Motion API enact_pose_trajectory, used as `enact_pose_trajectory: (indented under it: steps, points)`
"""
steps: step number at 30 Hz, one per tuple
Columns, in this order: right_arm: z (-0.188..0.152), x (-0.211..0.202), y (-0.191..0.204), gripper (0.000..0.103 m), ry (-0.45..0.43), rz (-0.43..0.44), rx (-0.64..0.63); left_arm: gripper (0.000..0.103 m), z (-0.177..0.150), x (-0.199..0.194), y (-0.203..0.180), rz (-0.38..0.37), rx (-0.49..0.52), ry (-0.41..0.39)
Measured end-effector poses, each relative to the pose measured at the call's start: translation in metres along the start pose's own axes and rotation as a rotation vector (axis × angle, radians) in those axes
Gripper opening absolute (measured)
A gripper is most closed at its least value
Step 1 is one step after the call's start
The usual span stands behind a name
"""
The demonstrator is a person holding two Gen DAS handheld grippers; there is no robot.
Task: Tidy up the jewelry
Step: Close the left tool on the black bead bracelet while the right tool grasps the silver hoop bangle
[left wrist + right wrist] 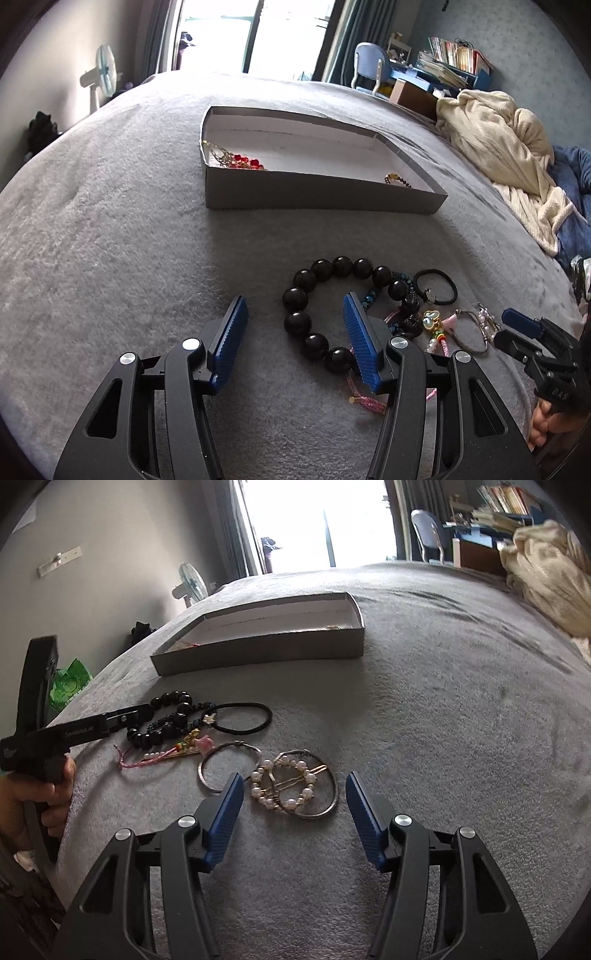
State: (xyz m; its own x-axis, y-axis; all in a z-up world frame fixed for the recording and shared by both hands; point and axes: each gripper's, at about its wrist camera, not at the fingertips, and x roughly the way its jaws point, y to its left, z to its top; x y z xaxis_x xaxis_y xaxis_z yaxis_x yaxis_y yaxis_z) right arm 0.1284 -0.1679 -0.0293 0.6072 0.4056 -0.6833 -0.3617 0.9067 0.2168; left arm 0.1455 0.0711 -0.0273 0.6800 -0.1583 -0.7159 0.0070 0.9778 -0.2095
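Observation:
On the grey bed cover, my left gripper (294, 298) stands open over a bracelet of big black beads (321, 267). The bracelet's left beads lie between the fingers, the right finger crosses the ring, and neither pad presses on it. My right gripper (293, 775) is open too, with a round pearl hair clip (284, 782) and a silver bangle (328, 803) lying untouched between its fingers. A second bangle (207, 771), a black hair tie (240, 720) and a pink cord with charms (436, 325) lie alongside. Farther back, the shallow grey box (314, 192) holds a red beaded piece (243, 161) and a dark bracelet (397, 180).
A crumpled cream blanket (498, 147) lies at the bed's right side. Past the far edge are a fan (105, 70), a chair (369, 66) and a cluttered desk. A green bag (70, 686) sits off the bed's left edge. A hand holds the left gripper's handle (37, 738).

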Motion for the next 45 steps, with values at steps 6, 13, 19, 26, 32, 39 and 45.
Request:
enact_pose_trajectory:
  steps: [6,13,19,26,32,39,45]
  points:
    - [0.002,0.007,-0.023,0.058,0.032,0.086,0.131,0.056,0.000,0.001,0.000,-0.006,-0.001,-0.004]
    - [0.005,0.016,-0.027,0.055,0.076,0.167,0.166,0.056,-0.001,0.002,-0.002,0.002,0.007,-0.004]
    - [0.007,0.022,-0.029,0.046,0.088,0.212,0.188,0.056,-0.002,0.002,-0.003,0.003,0.007,-0.002]
    - [0.005,0.011,-0.031,0.045,0.029,0.201,0.192,0.056,0.003,0.006,-0.001,-0.028,-0.011,0.007]
    - [0.003,0.003,-0.035,0.045,-0.016,0.193,0.208,0.044,0.008,0.010,-0.001,-0.023,-0.012,0.025]
    - [0.004,-0.001,-0.034,0.045,-0.031,0.179,0.193,0.020,0.009,0.015,-0.005,0.003,0.016,0.063]
    - [0.005,-0.003,-0.031,0.045,-0.041,0.164,0.169,0.021,0.008,0.018,-0.007,0.028,0.028,0.074]
